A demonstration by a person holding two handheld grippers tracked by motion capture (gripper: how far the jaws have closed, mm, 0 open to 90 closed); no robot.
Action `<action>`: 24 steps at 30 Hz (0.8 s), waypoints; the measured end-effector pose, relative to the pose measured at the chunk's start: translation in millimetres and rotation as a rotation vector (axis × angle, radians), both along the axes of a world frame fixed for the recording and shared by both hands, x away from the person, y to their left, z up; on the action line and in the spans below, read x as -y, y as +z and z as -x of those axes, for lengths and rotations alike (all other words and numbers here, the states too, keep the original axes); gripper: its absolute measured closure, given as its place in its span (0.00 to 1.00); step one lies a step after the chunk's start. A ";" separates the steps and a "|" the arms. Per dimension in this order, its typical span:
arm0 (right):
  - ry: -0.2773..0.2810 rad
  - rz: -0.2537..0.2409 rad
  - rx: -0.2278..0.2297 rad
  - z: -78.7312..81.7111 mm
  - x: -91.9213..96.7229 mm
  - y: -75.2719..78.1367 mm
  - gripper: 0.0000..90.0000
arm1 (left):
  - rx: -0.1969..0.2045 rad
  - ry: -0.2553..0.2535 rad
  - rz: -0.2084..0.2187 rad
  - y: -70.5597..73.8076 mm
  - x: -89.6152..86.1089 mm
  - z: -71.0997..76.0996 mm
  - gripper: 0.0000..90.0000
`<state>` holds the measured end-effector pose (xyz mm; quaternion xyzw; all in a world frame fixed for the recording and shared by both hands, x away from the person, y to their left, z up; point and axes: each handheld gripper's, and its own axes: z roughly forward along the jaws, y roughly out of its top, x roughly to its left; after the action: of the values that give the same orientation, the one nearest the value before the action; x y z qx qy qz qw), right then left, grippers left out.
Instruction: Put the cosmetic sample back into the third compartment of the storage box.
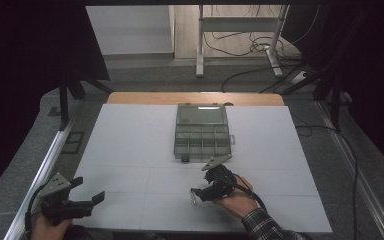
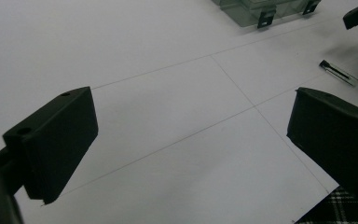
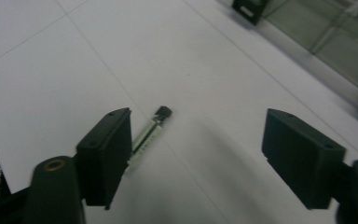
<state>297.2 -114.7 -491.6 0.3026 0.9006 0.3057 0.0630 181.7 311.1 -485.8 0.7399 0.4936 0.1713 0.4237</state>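
Observation:
A small clear vial with a black cap (image 3: 150,131) lies flat on the white table top (image 1: 130,150); it also lies at the right of the left gripper view (image 2: 338,73). My right gripper (image 3: 200,140) hovers low over it with the jaws apart. The vial lies just inside the left jaw, its lower end hidden behind that jaw, and no pad presses on it. In the high view the right gripper (image 1: 198,193) points left, in front of the box. My left gripper (image 1: 89,189) rests at the near left corner, open and empty (image 2: 191,121).
A grey see-through compartment box (image 1: 201,132) stands in the middle of the table with its lid raised and black latches (image 2: 264,18) at its near edge. A plaid sleeve (image 1: 262,225) comes in at the bottom. Table legs and cables lie beyond the far edge.

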 end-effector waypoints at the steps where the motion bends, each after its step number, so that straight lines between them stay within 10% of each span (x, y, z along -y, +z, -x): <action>1: 0.006 0.005 -0.012 -0.4 -2.5 -1.5 0.35 | 0.000 0.000 0.000 0.0 0.0 0.0 0.02; 12: 0.090 0.076 -0.069 2.5 -26.3 -20.1 0.70 | 0.000 -0.003 0.001 -0.1 -0.4 -0.2 0.02; 16: 0.112 0.133 -0.017 5.6 -28.4 -20.9 0.86 | -0.002 -0.005 0.001 -0.1 -0.2 -0.3 0.02; 24: 0.107 0.136 -0.003 7.6 -27.2 -20.9 0.89 | -0.001 -0.010 -0.003 0.2 0.3 0.0 0.02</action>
<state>289.6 -87.4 -512.6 0.2494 0.9342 0.2463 0.0657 181.7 310.7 -485.6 0.7431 0.4897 0.1695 0.4234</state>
